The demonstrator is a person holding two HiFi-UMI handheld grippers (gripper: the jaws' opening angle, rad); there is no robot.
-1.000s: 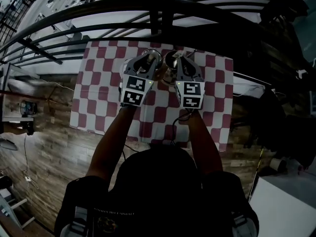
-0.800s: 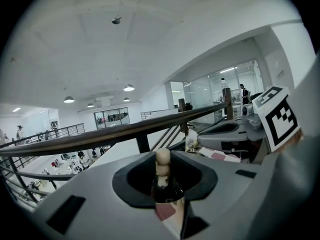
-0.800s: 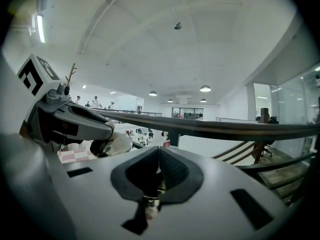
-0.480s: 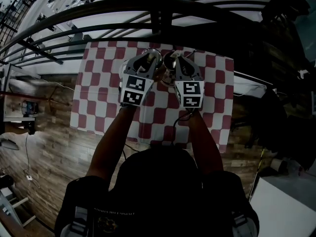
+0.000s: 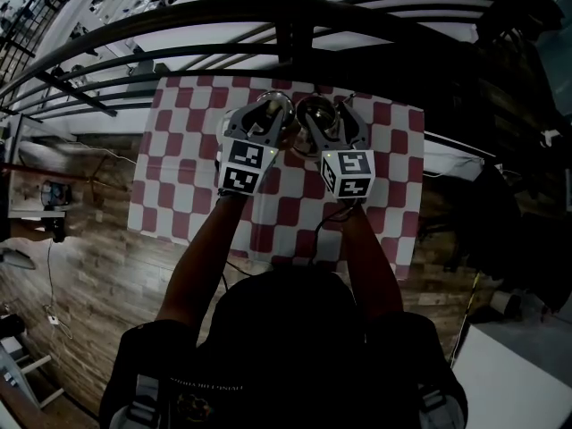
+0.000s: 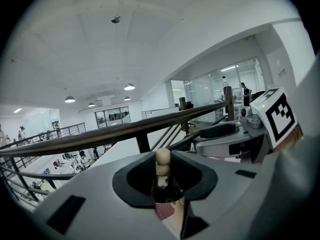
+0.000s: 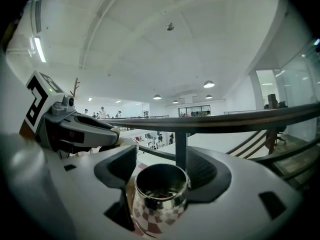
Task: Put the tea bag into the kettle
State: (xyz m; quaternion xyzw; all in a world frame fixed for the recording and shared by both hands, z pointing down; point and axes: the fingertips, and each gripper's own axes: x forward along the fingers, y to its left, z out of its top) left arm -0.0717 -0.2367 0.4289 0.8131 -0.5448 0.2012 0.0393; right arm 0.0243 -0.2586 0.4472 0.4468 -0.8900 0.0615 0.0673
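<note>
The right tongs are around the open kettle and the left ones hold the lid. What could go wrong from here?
The right tongs have just been opening with the kettle between their jaws; pulling back crookedly could tip it. The left tongs grip the lid only by its small knob, so it might slip or tilt.

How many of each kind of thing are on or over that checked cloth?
Kettle: 1
Lid: 1
Tongs: 2 (left tongs grip the lid; right tongs just opened, kettle between them)
Total: 4
</note>
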